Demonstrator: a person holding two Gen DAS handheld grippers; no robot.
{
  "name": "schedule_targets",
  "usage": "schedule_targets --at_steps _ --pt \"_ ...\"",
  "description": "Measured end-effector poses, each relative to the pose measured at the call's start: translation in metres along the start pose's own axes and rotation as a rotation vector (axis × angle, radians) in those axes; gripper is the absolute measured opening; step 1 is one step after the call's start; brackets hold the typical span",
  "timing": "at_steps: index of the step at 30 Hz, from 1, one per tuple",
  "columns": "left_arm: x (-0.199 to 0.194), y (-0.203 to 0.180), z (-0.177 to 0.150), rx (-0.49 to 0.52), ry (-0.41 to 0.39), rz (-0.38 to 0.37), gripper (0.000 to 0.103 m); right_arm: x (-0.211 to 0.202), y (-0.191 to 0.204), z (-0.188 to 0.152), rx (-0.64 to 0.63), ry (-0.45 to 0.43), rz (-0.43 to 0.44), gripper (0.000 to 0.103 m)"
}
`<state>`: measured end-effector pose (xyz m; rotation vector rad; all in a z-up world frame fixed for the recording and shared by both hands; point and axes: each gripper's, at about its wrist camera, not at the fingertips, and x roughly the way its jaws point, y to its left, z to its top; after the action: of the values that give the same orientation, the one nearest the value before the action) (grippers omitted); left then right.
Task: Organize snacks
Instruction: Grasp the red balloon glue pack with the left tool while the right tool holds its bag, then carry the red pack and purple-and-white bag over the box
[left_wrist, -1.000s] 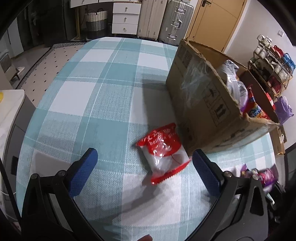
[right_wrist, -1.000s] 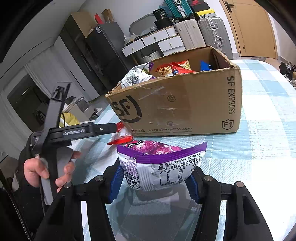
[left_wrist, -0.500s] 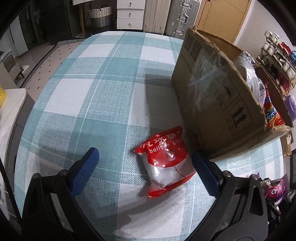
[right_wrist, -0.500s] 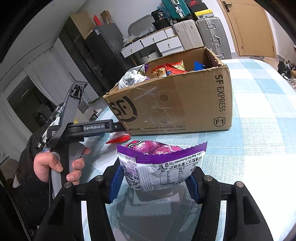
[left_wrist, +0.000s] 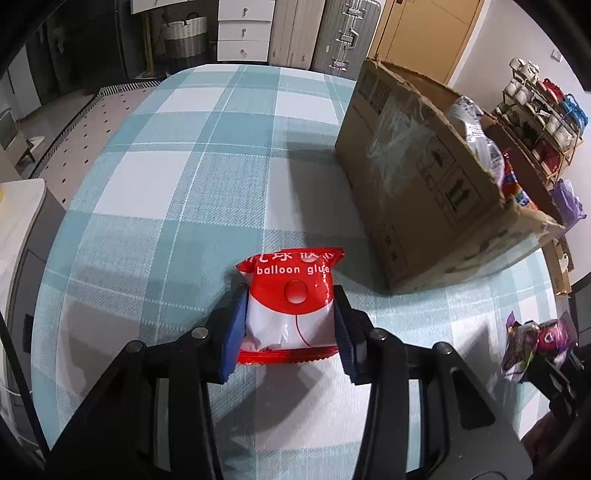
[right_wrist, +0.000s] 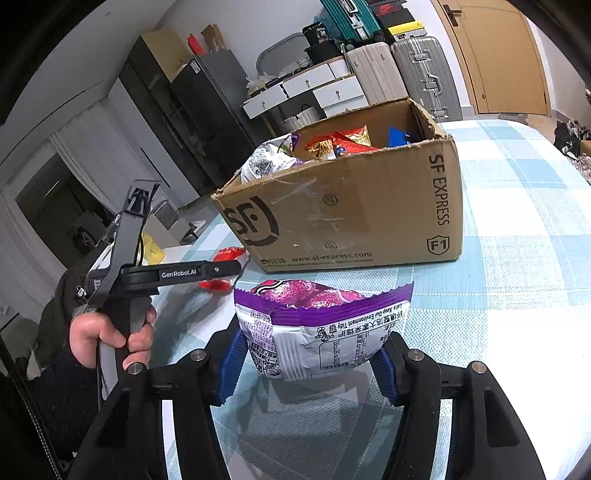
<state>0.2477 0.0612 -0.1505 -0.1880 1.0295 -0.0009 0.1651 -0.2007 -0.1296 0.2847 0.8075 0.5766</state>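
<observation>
Red-white "balloon glue" pkt (left_wrist: 291, 302), crinkly

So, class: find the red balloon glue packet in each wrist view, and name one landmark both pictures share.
Left wrist view: the red balloon glue packet sits lower centre, clamped in the left claw.
Right wrist view: only red bits of it show at middle left, behind the left claw's arm.
Shared landmark: the cardboard box, right of the packet in both.
</observation>
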Motion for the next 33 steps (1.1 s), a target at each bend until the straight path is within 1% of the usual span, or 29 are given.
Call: schedule_targets --at_steps 7,11,16,23,33 --pt "-0.023 0.0 -0.014 0.004 -0.03 -0.011 0.04 -0.008 0.003 0.0 -0.006 -0.016 -0.002 0.06" --pt "-0.04 -0.002 -0.021 0.008 -0.045 -0.03 0.04 -0.015 0.006 0.001 -0.011 -0.029 -0.001 0.06" --pt "-0.062 -0.007 -0.024 0.02 -0.082 -0.043 0.04 -0.025 0.011 0.008 -0.024 -0.052 -0.002 0.06" --pt "-0.093 -0.02 -0.02 0.05 -0.135 -0.061 0.04 -0.041 0.021 0.016 -0.05 -0.084 0.001 0.06" --pt "-0.129 -0.045 0.001 0.109 -0.205 -0.097 0.04 -0.058 0.035 0.034 -0.098 -0.123 0.0 0.06"
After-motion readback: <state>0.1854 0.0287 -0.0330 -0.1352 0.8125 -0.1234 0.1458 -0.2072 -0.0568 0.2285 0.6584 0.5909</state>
